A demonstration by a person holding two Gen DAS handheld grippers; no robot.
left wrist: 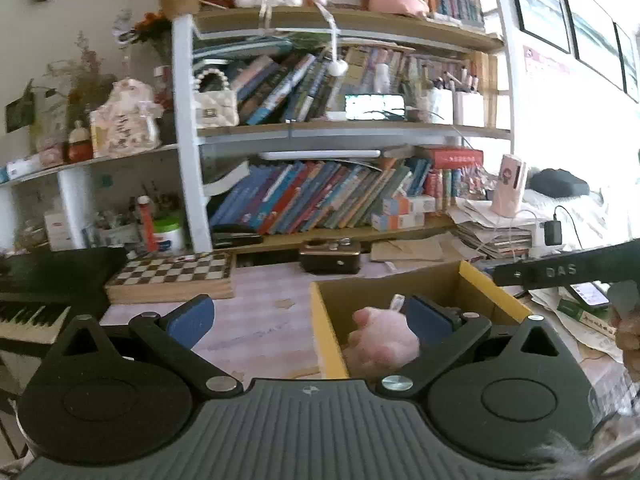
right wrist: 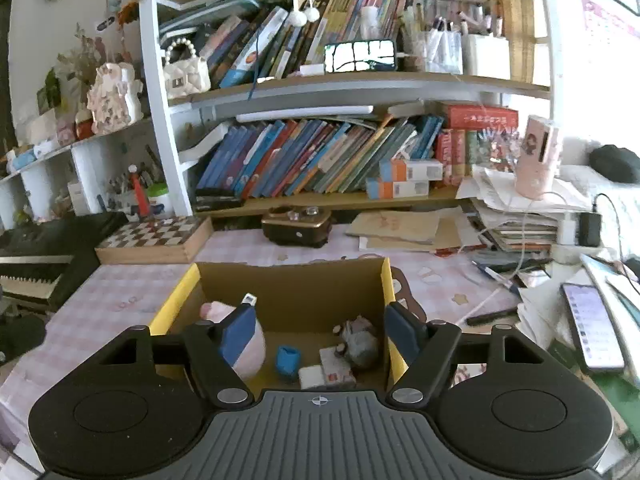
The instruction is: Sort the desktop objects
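Note:
An open cardboard box (right wrist: 296, 296) with yellow edges stands on the pink checked desk; it also shows in the left wrist view (left wrist: 324, 320). Inside lie a pink plush toy (right wrist: 252, 350), a small blue cup (right wrist: 287, 360), a grey plush figure (right wrist: 362, 344) and small white boxes (right wrist: 334, 366). The pink plush shows in the left wrist view (left wrist: 380, 340). My right gripper (right wrist: 320, 330) is open and empty above the box. My left gripper (left wrist: 310, 318) is open and empty over the box's left wall. The other gripper's black body (left wrist: 560, 270) crosses the right edge.
A wooden chessboard box (right wrist: 154, 240) and a keyboard (right wrist: 36, 264) lie at the left. A brown box (right wrist: 298, 224) stands behind the cardboard box. Papers, pens (right wrist: 490, 316) and a phone (right wrist: 594, 330) crowd the right. Bookshelves rise behind.

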